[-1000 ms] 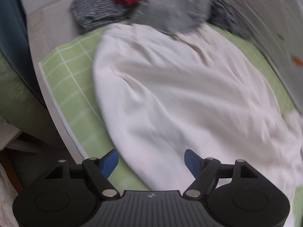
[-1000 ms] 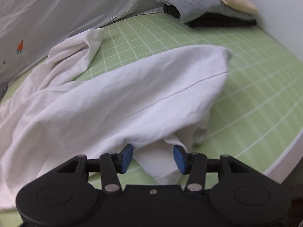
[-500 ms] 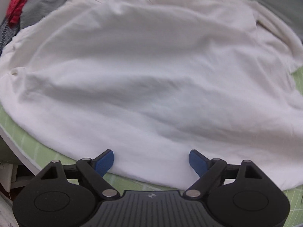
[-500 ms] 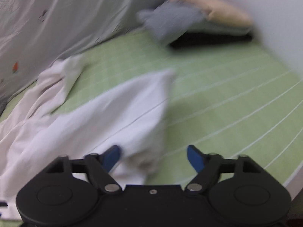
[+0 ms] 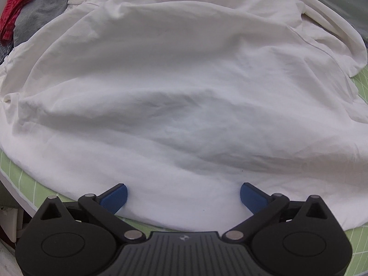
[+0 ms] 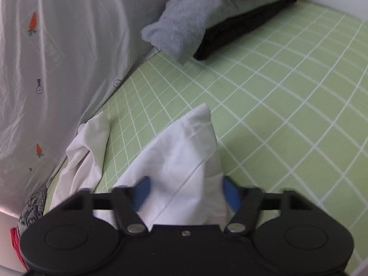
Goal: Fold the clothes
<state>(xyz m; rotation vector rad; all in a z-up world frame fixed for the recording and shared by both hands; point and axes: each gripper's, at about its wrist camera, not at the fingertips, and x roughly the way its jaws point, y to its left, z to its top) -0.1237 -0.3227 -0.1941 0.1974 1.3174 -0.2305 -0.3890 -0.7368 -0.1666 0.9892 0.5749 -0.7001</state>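
Here the white shirt (image 5: pixel 184 96) spreads wide across the green checked mat (image 5: pixel 27 184), its near hem running crosswise just ahead of the left gripper (image 5: pixel 183 194), which is released, jaws opening wide over the cloth and pressing on nothing. Further right, the right gripper (image 6: pixel 185 193) has a corner of the same shirt between its jaws, which are closing on it; that corner points straight ahead along the fingers, so this hand looks nearer to a grasp.
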